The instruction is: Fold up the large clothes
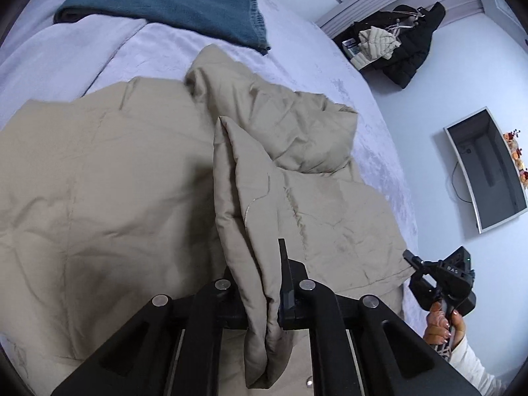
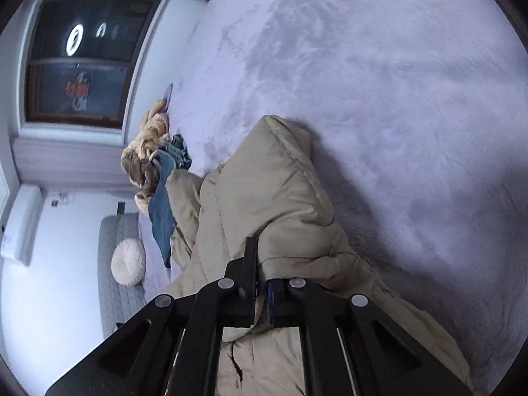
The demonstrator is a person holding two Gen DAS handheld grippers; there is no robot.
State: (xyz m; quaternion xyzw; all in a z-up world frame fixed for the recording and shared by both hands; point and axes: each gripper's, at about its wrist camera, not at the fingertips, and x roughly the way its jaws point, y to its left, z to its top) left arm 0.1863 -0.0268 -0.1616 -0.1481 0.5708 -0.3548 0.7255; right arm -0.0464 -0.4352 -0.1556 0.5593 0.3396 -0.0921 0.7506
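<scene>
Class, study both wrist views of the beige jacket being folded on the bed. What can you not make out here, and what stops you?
- Left wrist view: the left gripper has one finger buried behind a fold of the beige jacket.
- Right wrist view: the right gripper fingertips sink into the jacket; the gripped part is hidden.
- Left wrist view: the teal garment is cut off by the top edge.

Jacket (image 1: 99, 181) on bed (image 1: 313, 66), towel (image 1: 171, 6) behind.

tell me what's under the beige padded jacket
The beige padded jacket lies on the lavender plush bedspread, which shows all around it. Whatever sits directly beneath the jacket is covered, so anything else there cannot be seen.
</scene>
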